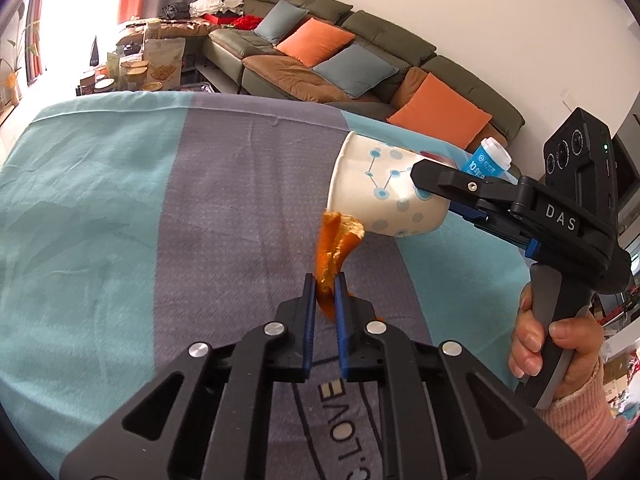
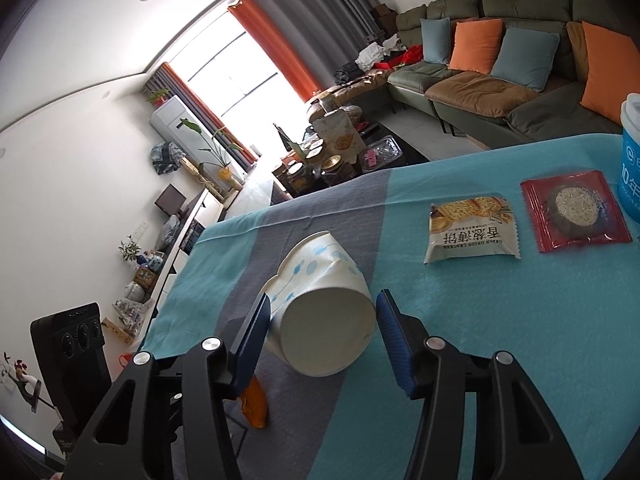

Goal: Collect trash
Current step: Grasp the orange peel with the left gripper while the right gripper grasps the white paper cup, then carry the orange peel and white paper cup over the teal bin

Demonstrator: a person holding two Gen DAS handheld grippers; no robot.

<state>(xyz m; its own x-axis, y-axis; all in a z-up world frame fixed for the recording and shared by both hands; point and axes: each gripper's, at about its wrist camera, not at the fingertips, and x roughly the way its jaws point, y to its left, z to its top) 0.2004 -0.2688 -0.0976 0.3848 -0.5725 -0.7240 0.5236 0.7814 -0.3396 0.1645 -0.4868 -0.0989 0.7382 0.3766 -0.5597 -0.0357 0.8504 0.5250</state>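
I am working over a tabletop (image 2: 520, 340) that is wearing a cloth of teal and grey stripes, with grey lettering showing near my left tongs. Beyond it a long green sofa (image 1: 360, 40) is sitting against the wall, carrying orange and blue cushions.

The biggest piece of trash is a white paper cup (image 1: 376, 188) printed with pale blue dots and lines. It is tilting on its side, its wall dented, with the flat bottom facing my right wrist camera. My right tongs (image 2: 324, 336) are gripping it at the base: the left pad is pressing on the wall, and from the left wrist view a finger is lying flat against the cup's side.

My left tongs (image 1: 325, 288) are standing narrow, pinching a curled piece of orange peel (image 1: 336, 248) between the blue pads. The peel is sticking up out of them and its top edge is reaching the cup's rim, right at the mouth.

Further along the teal stripe, well apart from the cup, a cracker packet (image 2: 472, 228) is lying flat, and just beside it a red packet (image 2: 576, 212) showing a round cake. A blue and white container (image 2: 632, 156) is standing at the edge of view near the red packet. My hand (image 1: 556, 344), in a pink sleeve, is holding the right handle.
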